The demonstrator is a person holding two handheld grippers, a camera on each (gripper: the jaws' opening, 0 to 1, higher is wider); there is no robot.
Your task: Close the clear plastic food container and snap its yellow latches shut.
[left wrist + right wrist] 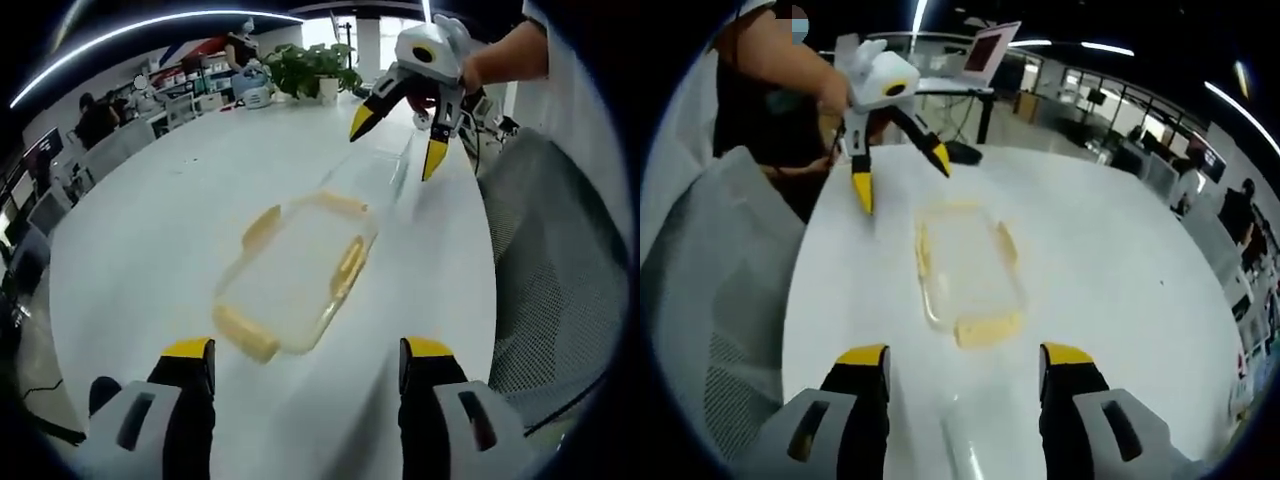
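i can't read any text, label, brand or number in either view. the clear container [297, 272] on the white tabletop [150, 230] carries no print that i can make out. a lit screen [983, 50] at the far end of the room may hold writing, but it is too small and blurred to tell.

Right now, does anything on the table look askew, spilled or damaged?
Nothing spilled or damaged. The clear container lies on the white table, with yellow latches flared outward, unsnapped. Both the left gripper and the right gripper hover open, clear of it.
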